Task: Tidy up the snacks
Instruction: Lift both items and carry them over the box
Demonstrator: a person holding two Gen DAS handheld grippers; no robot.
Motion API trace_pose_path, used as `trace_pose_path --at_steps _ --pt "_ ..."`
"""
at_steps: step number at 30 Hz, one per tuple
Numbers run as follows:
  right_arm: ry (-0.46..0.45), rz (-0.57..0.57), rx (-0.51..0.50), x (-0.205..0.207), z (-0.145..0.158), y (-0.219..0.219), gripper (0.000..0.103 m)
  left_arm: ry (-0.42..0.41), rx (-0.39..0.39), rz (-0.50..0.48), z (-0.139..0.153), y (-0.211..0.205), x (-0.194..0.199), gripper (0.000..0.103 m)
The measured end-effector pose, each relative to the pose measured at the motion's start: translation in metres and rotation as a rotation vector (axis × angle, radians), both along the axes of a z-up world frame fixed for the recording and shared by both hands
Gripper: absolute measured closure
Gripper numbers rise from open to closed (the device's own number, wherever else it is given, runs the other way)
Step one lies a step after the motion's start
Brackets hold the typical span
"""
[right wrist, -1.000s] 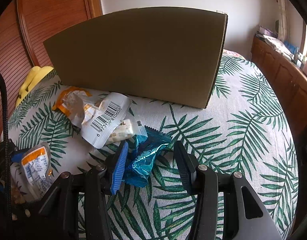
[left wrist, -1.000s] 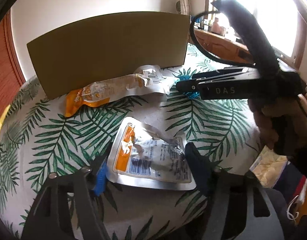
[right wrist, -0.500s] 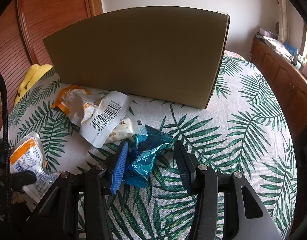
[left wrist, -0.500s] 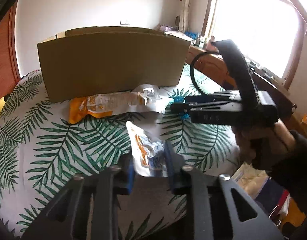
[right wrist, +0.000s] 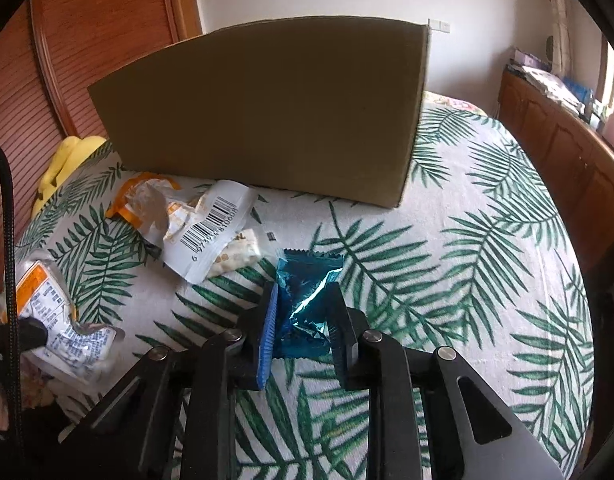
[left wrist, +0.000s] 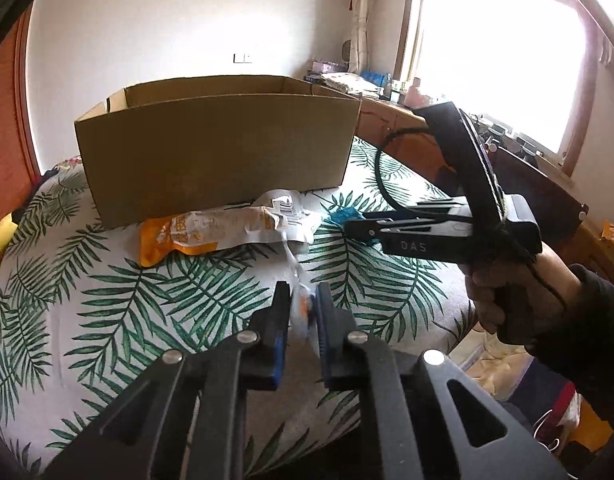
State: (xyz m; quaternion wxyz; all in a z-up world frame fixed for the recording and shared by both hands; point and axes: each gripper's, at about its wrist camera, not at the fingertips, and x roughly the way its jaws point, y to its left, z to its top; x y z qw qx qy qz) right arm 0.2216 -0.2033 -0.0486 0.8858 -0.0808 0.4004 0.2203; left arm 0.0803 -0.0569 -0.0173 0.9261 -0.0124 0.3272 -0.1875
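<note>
Your left gripper (left wrist: 298, 312) pinches the thin silver-and-orange foil pouch (left wrist: 301, 307) edge-on at lower centre: light, floppy, slippery. Your right gripper (right wrist: 301, 316) is closing around the crinkly blue foil packet (right wrist: 305, 304), so squeeze mid-body; the brown cardboard box (right wrist: 267, 108) stands behind.

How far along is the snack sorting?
Nothing visibly in the cardboard box yet; its interior is mostly hidden. In hand: left gripper is shut on the silver-and-orange pouch, and right gripper is closing around the blue foil packet. Left: the orange-and-white snack bag on the leaf-print cover.
</note>
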Motion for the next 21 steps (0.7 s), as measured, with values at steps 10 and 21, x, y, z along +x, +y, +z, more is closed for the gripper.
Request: trace_pose_path --at_steps 10,21 --pt "-0.018 -0.003 0.023 -0.018 0.003 -0.012 0.082 -0.039 0.009 0.015 0.006 0.001 0.001 0.095" --pt "-0.066 0.039 0.054 -0.035 0.029 -0.007 0.082 -0.08 0.007 0.033 0.029 0.006 0.003 0.095"
